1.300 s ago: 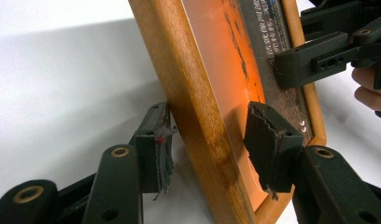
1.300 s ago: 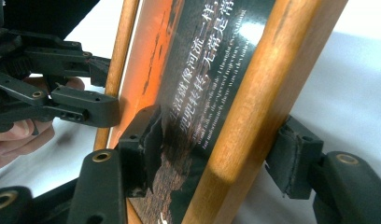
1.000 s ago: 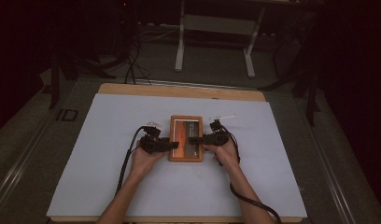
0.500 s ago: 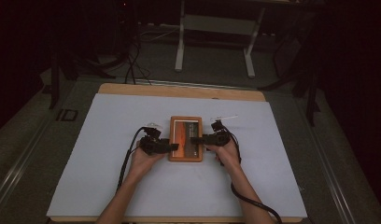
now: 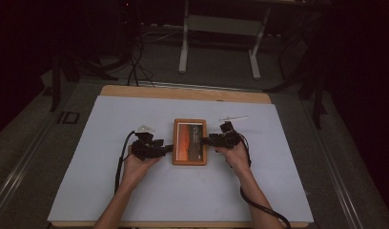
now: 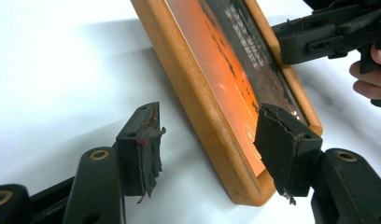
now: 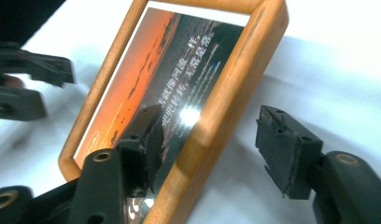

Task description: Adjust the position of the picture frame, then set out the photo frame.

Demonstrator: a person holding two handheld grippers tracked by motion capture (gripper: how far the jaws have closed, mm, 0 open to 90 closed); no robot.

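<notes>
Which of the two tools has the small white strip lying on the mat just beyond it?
The right tool, at the frame's right edge; the white strip lies beyond it. The left tool has none.

A wooden picture frame (image 5: 189, 141) with an orange sunset print lies flat mid-table.

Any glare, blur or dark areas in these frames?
High view: dim, room beyond the table nearly black. Right gripper view: bright glare spot on the picture frame glass; the other gripper at left is blurred. Left gripper view: white table cover overexposed, frame sharp.
</notes>
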